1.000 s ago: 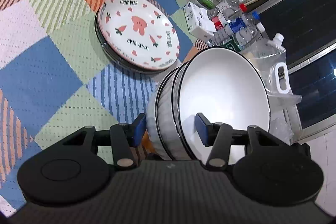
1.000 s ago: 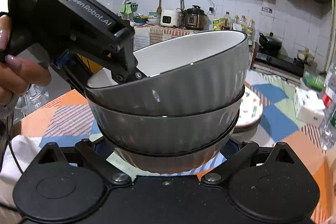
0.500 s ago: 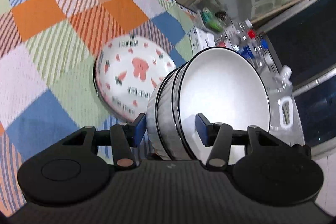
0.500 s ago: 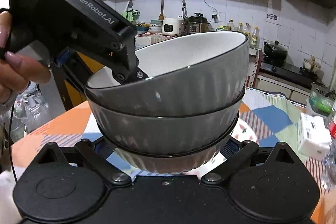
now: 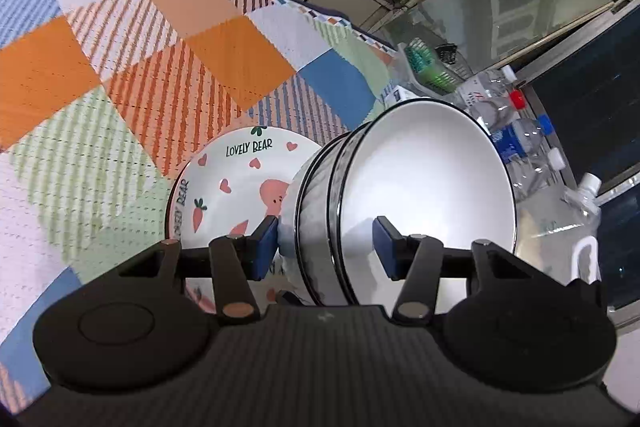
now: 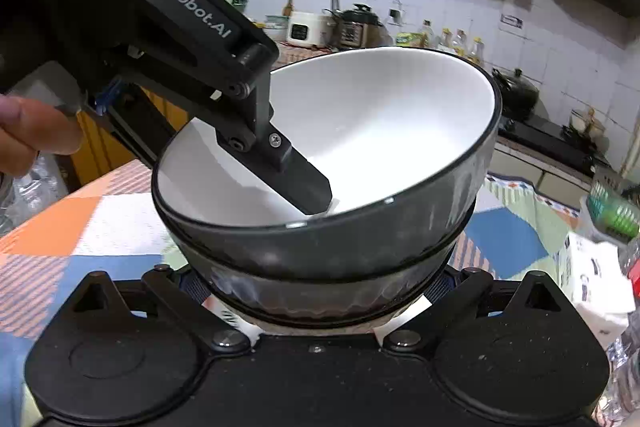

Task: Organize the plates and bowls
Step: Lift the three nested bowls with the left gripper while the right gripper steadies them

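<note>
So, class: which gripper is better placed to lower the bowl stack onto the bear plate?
Left. The left gripper clamps the bowl stack by its wall above the bear plate; the right gripper only flanks its base.

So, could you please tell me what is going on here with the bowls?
A person is carrying a stack of grey bowls with two tools. The left hand-held gripper pinches the stack's wall, one finger inside the top bowl and one outside. The right hand-held gripper grips the stack from below, near its base. The stack is above the patterned plates on the checked tablecloth, apparently about to be set there.
</note>
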A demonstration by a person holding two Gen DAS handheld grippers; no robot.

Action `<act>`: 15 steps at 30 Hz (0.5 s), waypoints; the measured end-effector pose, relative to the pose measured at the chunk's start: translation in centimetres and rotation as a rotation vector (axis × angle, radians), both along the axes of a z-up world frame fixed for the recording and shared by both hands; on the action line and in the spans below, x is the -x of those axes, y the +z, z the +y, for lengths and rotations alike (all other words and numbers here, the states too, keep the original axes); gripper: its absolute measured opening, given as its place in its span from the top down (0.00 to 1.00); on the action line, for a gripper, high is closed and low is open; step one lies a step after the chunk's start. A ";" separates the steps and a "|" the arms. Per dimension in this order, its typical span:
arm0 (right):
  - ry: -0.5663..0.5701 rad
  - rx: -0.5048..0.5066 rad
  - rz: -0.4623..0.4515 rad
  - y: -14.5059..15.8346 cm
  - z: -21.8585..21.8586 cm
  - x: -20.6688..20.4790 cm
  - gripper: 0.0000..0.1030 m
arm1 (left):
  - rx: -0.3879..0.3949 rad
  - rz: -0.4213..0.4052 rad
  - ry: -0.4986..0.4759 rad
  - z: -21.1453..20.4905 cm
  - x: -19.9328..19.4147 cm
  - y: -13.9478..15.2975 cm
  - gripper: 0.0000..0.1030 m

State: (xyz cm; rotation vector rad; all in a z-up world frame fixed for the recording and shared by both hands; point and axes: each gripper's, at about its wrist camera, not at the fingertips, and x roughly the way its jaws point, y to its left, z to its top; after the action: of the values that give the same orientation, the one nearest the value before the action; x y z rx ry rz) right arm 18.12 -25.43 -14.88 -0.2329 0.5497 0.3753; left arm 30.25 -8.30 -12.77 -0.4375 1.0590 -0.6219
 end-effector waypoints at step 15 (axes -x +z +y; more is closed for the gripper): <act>-0.067 0.075 0.049 -4.3 -0.1 -3.0 0.03 | 0.021 0.081 0.041 -1.5 -3.5 -6.2 0.52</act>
State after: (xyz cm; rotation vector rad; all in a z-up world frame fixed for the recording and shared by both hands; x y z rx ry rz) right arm 21.16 -25.49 -19.15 -0.2778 0.6193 0.2966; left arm 33.72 -9.80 -18.94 -0.5049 1.1189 -0.5836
